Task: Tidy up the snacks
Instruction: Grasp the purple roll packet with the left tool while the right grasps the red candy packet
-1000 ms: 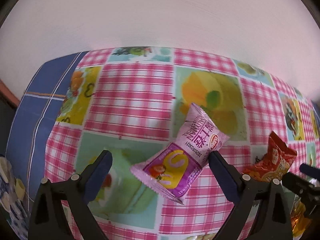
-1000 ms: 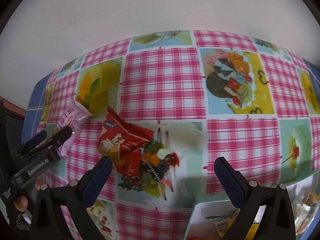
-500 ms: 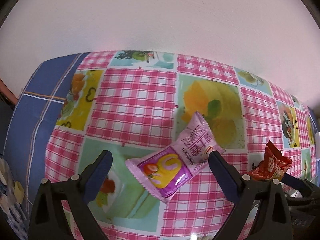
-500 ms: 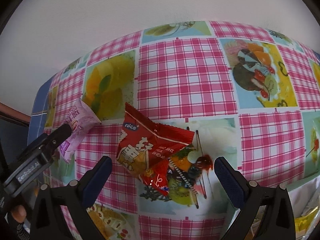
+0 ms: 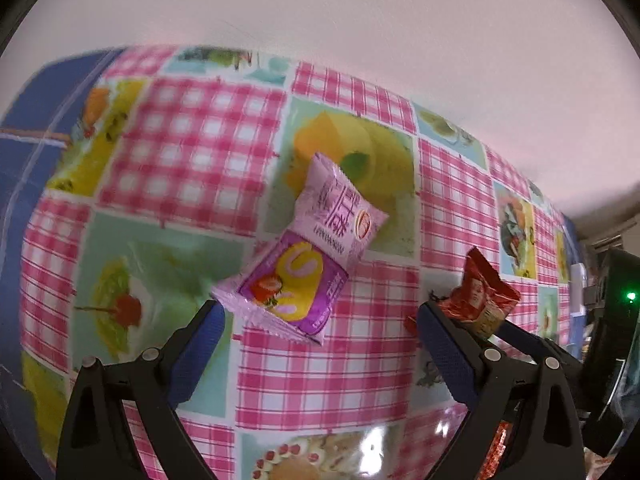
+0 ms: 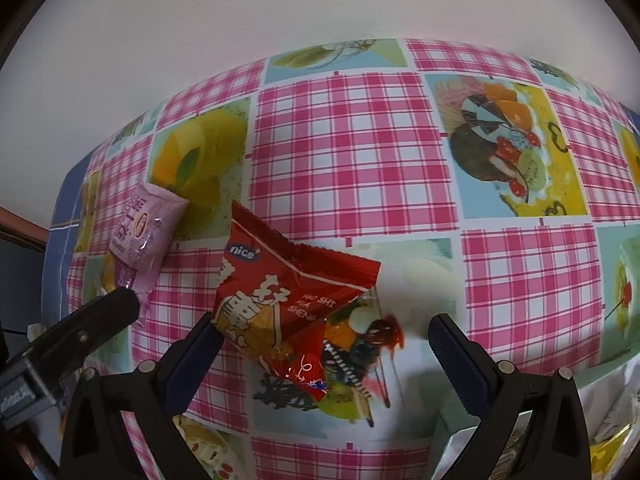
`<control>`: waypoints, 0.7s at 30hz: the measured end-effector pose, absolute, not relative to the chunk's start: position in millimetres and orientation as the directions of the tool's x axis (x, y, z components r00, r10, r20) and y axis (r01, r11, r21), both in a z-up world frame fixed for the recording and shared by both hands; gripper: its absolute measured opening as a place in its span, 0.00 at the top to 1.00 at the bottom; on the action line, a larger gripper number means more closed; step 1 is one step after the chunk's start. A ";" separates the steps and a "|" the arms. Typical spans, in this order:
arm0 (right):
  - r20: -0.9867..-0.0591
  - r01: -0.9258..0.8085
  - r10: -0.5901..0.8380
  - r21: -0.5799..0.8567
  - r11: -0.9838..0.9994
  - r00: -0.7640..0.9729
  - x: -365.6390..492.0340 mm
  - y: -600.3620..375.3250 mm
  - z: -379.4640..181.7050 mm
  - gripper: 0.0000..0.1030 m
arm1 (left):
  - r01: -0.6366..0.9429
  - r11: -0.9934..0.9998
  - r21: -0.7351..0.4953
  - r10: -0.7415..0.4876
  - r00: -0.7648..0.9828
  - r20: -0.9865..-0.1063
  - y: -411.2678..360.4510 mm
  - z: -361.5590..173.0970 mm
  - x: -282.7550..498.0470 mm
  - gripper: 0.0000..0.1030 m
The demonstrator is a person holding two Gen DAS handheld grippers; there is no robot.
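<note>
A pink and purple cake-roll packet (image 5: 312, 252) lies on the checked tablecloth (image 5: 192, 148), just ahead of my open left gripper (image 5: 320, 324); its near corner sits between the fingertips. It also shows at the left of the right wrist view (image 6: 144, 232). A red "nice" snack bag (image 6: 288, 292) lies ahead of my open right gripper (image 6: 324, 328), with its lower part between the fingers. The red bag also shows at the right of the left wrist view (image 5: 480, 296). Neither gripper holds anything.
The pink checked tablecloth with fruit pictures (image 6: 348, 148) covers the table, and a white wall stands behind it. The left gripper's finger (image 6: 88, 320) shows at the left of the right wrist view. Packets lie at the lower right corner (image 6: 608, 428).
Both grippers have moved closer to their packets. The pink packet now lies more upright in the left view. The red bag looms larger between the right fingers.
</note>
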State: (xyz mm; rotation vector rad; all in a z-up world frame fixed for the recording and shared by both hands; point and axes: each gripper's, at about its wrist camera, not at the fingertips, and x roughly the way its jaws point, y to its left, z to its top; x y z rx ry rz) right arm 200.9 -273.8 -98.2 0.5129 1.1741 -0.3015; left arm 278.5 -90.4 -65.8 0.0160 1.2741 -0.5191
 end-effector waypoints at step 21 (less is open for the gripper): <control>-0.914 0.395 -0.057 0.117 0.911 0.402 219.4 -232.4 -103.1 0.03 | 0.372 0.924 -0.094 -0.213 0.294 -0.932 -109.2 -87.4 299.6 0.27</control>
